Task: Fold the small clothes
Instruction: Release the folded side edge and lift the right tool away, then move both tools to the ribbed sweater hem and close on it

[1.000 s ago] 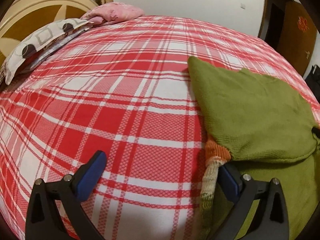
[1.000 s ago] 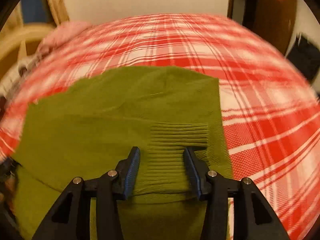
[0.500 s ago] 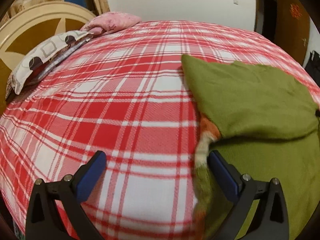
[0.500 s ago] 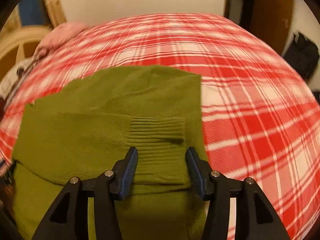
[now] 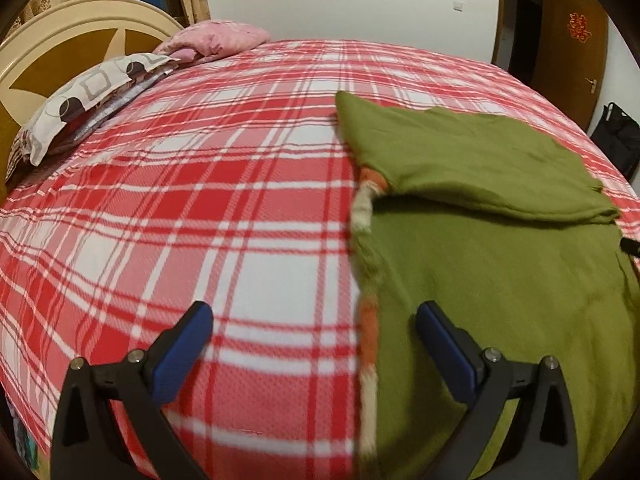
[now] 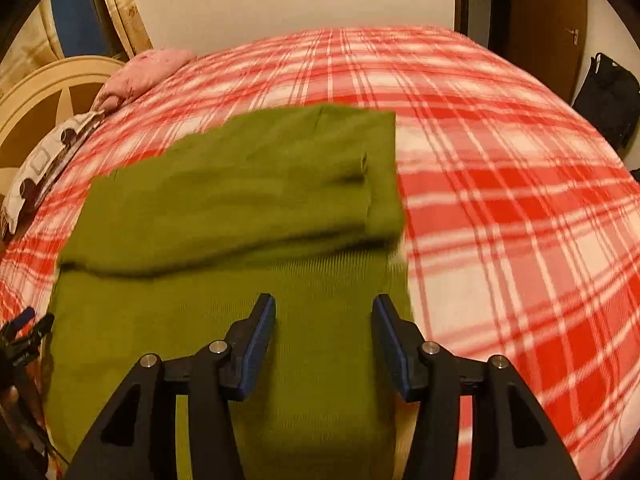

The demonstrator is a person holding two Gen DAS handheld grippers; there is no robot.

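Green sweater (image 6: 224, 208) – sleeves folded, plaid bedspread (image 5: 200, 184)

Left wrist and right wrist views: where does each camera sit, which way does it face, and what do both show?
Left wrist: on the left tool, angled down across the plaid bedspread toward the headboard; its open fingers straddle the left edge of the green sweater.
Right wrist: on the right tool, angled down over the sweater's right half; open fingers show, and the left tool at the left edge.
Shared: sweater, bedspread, pink pillow, door.
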